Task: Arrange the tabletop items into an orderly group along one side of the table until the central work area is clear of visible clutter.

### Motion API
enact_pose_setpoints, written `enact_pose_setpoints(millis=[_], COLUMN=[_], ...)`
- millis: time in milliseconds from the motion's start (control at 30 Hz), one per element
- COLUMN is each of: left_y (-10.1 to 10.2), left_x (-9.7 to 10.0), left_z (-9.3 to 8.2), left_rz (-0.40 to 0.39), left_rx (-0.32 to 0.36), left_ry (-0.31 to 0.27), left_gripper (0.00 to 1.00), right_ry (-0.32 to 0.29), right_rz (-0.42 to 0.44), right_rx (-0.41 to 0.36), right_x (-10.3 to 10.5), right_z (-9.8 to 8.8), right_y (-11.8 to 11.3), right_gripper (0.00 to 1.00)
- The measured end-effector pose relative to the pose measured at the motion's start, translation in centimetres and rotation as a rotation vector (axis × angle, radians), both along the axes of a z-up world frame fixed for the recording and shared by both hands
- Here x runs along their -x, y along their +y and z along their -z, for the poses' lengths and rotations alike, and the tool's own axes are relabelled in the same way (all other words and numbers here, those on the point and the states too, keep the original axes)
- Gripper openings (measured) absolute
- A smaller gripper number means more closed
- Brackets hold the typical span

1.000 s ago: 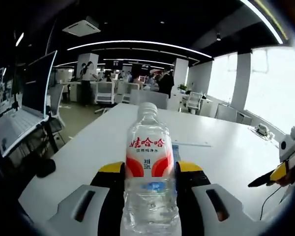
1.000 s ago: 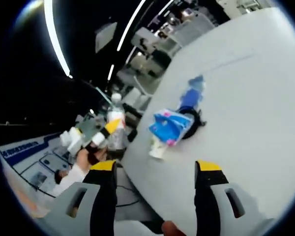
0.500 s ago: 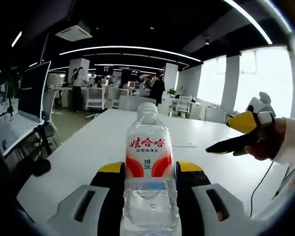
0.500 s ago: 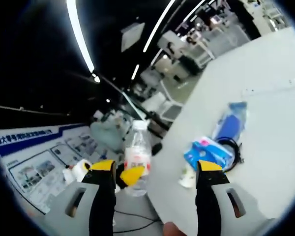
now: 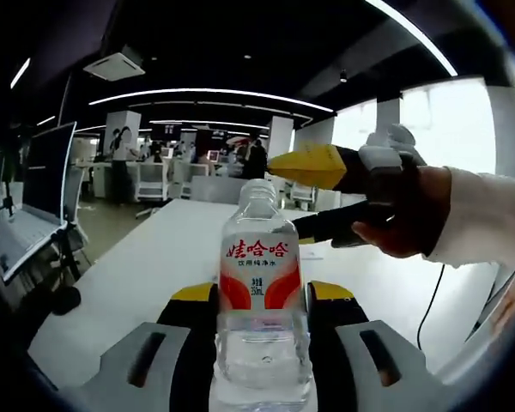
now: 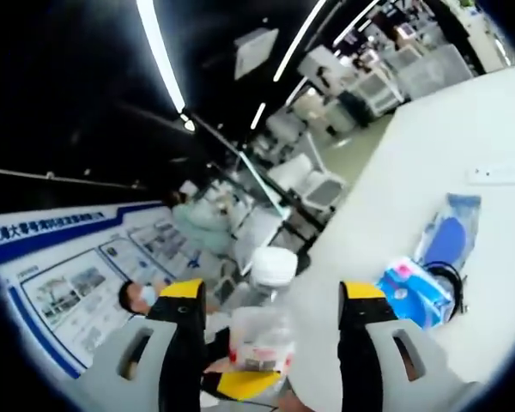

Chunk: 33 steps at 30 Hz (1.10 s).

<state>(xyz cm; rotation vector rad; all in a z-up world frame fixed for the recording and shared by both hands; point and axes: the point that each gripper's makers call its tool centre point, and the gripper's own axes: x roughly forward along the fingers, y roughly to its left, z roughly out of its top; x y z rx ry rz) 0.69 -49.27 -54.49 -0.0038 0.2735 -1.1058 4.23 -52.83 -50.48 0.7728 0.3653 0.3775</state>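
A clear water bottle (image 5: pixel 259 292) with a red-and-white label stands upright between the fingers of my left gripper (image 5: pixel 262 296), which is shut on its lower body above the white table (image 5: pixel 146 257). My right gripper (image 5: pixel 287 196), held by a hand in a white sleeve, comes in from the right; its yellow-tipped fingers (image 5: pixel 313 165) are spread beside the bottle's cap. In the right gripper view the bottle (image 6: pixel 264 330) sits between my open right gripper (image 6: pixel 273 296) jaws, untouched by either jaw.
On the table (image 6: pixel 386 197) lie a blue tissue pack (image 6: pixel 416 290), a blue pouch (image 6: pixel 451 236), a black cable (image 6: pixel 449 276) and a white strip (image 6: pixel 502 174). A monitor (image 5: pixel 47 167) and laptop (image 5: pixel 17 236) stand left of the table. Desks, chairs and people fill the background.
My right gripper has swung in from the right to the bottle's top, so the bottle now sits between its open jaws. The left gripper keeps holding the bottle.
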Motion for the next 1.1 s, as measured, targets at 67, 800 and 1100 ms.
enact_pose_setpoints(millis=[67, 800, 1100], left_y=[0.0, 2.1, 5.7], left_x=[0.4, 1.5, 2.0], left_z=[0.1, 1.0, 4.7], left_rz=[0.009, -0.031, -0.026], left_rx=[0.006, 0.038, -0.178], left_ry=[0.004, 0.017, -0.087], left_gripper=[0.4, 0.73, 1.0], right_ry=[-0.002, -0.046, -0.078], right_rz=[0.013, -0.142, -0.138], right_rx=[-0.007, 0.061, 0.049], right_x=[-0.2, 0.4, -0.7], right_z=[-0.1, -0.3, -1.8], right_y=[0.0, 3.6, 2.3], right_gripper=[0.55, 0.22, 0.22])
